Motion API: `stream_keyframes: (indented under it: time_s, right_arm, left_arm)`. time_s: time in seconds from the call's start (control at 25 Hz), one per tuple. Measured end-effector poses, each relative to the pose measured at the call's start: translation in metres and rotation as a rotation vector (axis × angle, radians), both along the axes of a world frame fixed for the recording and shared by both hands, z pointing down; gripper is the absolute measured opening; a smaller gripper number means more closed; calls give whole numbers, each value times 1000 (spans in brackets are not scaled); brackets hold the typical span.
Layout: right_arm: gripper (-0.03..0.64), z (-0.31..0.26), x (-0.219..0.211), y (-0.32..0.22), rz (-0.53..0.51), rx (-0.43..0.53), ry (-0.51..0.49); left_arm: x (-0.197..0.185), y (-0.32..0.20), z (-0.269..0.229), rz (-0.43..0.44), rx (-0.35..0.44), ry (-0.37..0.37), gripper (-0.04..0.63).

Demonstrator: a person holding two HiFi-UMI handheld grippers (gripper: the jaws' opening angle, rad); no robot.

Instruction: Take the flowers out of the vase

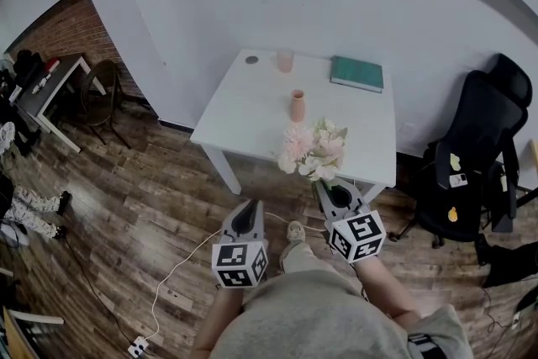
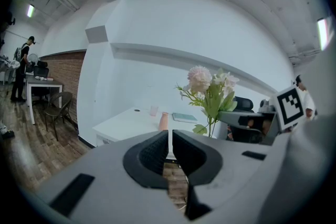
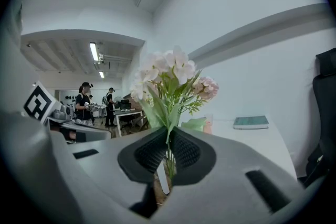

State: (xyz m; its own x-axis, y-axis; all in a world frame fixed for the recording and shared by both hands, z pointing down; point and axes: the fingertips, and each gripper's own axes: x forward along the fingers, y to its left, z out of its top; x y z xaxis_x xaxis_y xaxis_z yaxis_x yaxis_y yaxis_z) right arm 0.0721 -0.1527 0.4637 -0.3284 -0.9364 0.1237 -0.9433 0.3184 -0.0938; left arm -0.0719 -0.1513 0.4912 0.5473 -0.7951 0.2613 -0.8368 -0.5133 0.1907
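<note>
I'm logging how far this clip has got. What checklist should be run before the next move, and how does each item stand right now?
1. Right tool shut on the stems of the flowers: ok.
2. Flowers out of the vase: ok, the bunch is held apart from it.
3. Vase upright on the table: ok.
4. No stem left inside the vase: cannot tell, its mouth is too small to read.
5. Left tool shut with nothing between its jaws: ok.
</note>
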Motion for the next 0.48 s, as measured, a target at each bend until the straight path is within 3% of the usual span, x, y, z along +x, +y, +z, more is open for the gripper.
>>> stream_keyframes:
  time_s: [0.48]
  right_arm:
    - [16, -1, -3, 0, 0, 5, -8]
  left_arm:
    - [-3, 0, 1, -4, -4, 6, 25]
